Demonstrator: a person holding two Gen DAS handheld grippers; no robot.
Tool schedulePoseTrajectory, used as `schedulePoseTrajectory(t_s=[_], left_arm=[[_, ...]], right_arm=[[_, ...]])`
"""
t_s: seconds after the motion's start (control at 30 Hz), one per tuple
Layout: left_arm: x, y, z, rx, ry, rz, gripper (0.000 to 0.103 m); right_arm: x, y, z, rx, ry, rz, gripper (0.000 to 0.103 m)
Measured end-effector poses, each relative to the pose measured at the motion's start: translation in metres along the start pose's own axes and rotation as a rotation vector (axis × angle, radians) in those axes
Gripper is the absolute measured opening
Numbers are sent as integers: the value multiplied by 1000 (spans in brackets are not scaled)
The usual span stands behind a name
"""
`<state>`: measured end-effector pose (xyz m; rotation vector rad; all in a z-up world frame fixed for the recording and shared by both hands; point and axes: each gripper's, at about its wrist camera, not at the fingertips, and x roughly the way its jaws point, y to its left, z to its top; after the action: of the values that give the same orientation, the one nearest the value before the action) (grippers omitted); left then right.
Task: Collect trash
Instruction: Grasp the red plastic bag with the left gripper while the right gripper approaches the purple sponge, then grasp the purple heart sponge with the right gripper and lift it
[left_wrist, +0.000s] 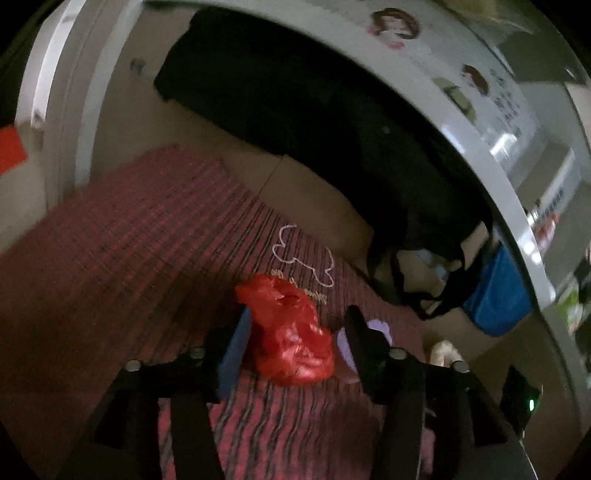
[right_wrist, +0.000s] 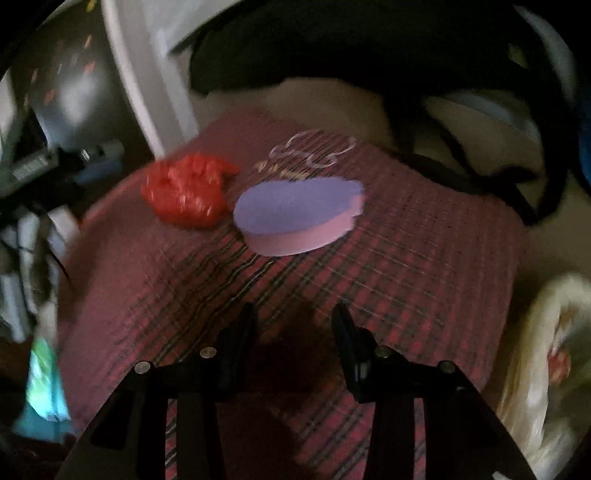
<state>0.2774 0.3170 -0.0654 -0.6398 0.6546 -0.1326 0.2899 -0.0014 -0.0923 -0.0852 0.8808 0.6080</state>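
A crumpled red bag (left_wrist: 291, 330) lies on a red plaid mat (left_wrist: 122, 236), between the fingers of the left claw (left_wrist: 295, 332). The claw is spread around it; the blue pad on one finger (left_wrist: 236, 350) looks close against the bag's side, while the other finger stands apart from it. Just beside the bag lies a purple sponge (right_wrist: 295, 218), flat on the mat (right_wrist: 406, 258). A white outline drawing (left_wrist: 306, 258) marks the mat beyond the bag. The right claw (right_wrist: 295, 332) hangs over the mat with fingers spread and nothing between them, well short of the bag (right_wrist: 186, 192) and sponge. A black bag (left_wrist: 424, 258) sits off the mat's far edge.
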Motion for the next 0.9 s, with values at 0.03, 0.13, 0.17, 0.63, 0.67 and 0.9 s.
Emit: schedulePoseTrajectory(t_s=[0.03, 0.13, 0.17, 0.63, 0.67, 0.9], left_arm=[[8, 2, 1, -25, 11, 7, 59], [34, 10, 1, -87, 63, 75, 61], [41, 13, -1, -101, 78, 99, 62], [57, 21, -13, -155, 155, -18, 44], [49, 20, -13, -130, 137, -11, 43], [-19, 32, -8, -50, -21, 77, 42]], right_arm=[[-4, -5, -2, 25, -15, 5, 40], [-8, -15, -5, 65, -37, 7, 42], [-8, -17, -6, 71, -39, 6, 42], [46, -11, 50, 300, -97, 27, 51], [50, -11, 51, 328, -99, 24, 52], [87, 13, 74, 292, -62, -35, 55]])
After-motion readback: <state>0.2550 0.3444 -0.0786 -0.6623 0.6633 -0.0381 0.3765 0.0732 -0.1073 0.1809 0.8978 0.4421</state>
